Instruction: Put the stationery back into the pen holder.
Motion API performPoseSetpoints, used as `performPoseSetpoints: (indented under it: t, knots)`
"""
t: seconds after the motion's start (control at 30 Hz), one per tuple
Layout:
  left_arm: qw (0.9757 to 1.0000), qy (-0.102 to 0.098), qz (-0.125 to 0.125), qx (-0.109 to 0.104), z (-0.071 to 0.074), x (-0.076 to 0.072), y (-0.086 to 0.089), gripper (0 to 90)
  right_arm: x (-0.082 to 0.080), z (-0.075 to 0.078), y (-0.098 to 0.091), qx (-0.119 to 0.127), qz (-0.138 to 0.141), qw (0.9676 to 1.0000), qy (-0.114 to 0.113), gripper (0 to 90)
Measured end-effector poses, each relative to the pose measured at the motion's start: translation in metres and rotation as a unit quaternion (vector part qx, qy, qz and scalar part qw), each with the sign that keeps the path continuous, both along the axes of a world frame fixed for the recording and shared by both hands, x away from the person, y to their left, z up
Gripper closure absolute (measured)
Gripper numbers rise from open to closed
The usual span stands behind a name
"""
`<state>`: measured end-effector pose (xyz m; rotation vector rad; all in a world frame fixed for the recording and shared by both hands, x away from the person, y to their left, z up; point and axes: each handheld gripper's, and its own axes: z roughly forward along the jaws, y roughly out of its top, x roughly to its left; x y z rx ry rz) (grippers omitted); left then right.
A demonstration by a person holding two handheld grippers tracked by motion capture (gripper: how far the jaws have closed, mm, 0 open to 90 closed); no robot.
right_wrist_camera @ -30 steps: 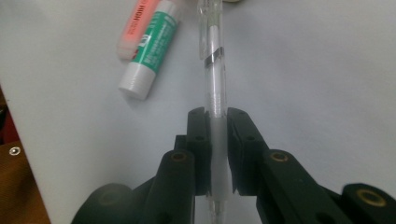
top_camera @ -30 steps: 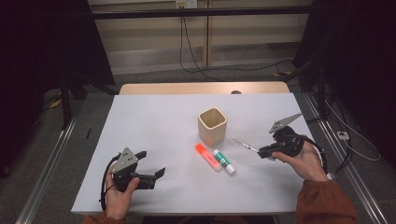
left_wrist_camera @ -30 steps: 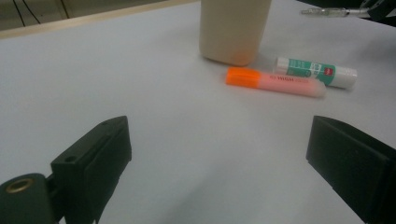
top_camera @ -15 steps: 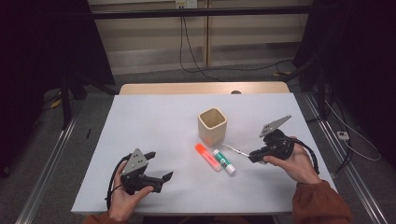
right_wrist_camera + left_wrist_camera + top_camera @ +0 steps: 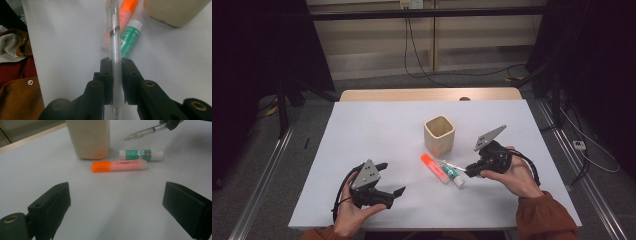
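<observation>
Meanwhile, the right tongs (image 5: 468, 171), clamped on the clear pen (image 5: 115, 56), had carried it leftward from the right side of the counter (image 5: 377, 130) to hang just over the glue stick (image 5: 454, 175) and orange marker (image 5: 435, 168), near the cup (image 5: 439, 134). The left tongs (image 5: 391, 181) had drifted inward toward the same items, jaws wide apart and empty, marker and glue stick lying ahead of them. Judged: pen lifted clear and bound for the cup; the marker looked the left's likely pick.
</observation>
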<state>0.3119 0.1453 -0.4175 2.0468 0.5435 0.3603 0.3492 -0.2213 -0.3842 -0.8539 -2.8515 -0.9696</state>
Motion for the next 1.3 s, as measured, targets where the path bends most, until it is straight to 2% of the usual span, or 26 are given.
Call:
performPoseSetpoints:
  t: [0.03,0.1,0.2,0.3,0.37,0.5,0.57,0.63,0.83,0.9,0.97,1.17,1.3]
  knots:
    - [0.9999,-0.004,-0.007,0.008,0.001,0.001,-0.002,8.3,0.0,-0.001,0.003,0.001,0.003,1.0,0.003,79.8]
    - [0.9999,-0.002,-0.012,0.007,0.002,0.002,-0.008,8.4,0.002,-0.004,0.009,-0.005,0.01,0.9999,0.006,79.8]
    - [0.9994,-0.014,-0.022,0.021,0.006,0.004,-0.016,8.4,0.004,-0.004,0.016,-0.007,0.02,0.9997,0.007,79.8]
    - [0.9994,-0.017,-0.028,0.015,0.009,0.006,-0.024,8.3,0.005,-0.001,0.021,-0.006,0.024,0.9997,0.004,79.8]
    - [0.999,-0.023,-0.034,0.019,0.012,0.008,-0.028,8.1,0.006,0.001,0.023,-0.005,0.025,0.9997,0.001,79.8]
    - [0.9969,-0.043,-0.054,0.038,0.015,0.008,-0.037,11.1,0.008,0.001,0.028,-0.004,0.026,0.9996,0.002,79.8]
    - [0.9962,-0.045,-0.062,0.041,0.016,0.008,-0.043,12.1,0.009,0.001,0.031,-0.006,0.029,0.9996,0.002,79.8]
    - [0.9947,-0.056,-0.066,0.055,0.016,0.008,-0.047,12.1,0.011,0.001,0.034,-0.005,0.034,0.9994,0.001,79.8]
    - [0.9917,-0.08,-0.069,0.074,0.013,0.011,-0.054,12.0,0.014,0.004,0.043,-0.005,0.043,0.9991,-0.002,79.8]
    - [0.9907,-0.083,-0.07,0.082,0.012,0.013,-0.055,12.1,0.014,0.004,0.045,-0.006,0.044,0.999,-0.001,79.8]
    - [0.989,-0.085,-0.072,0.097,0.01,0.013,-0.056,12.6,0.014,0.002,0.046,-0.005,0.045,0.999,-0.001,79.8]
    - [0.9811,-0.116,-0.083,0.131,0.007,0.011,-0.06,17.6,0.014,0.0,0.052,-0.013,0.053,0.9985,0.002,79.8]
    - [0.9736,-0.144,-0.082,0.157,0.008,0.012,-0.066,20.2,0.016,0.002,0.056,-0.015,0.053,0.9985,0.001,79.8]
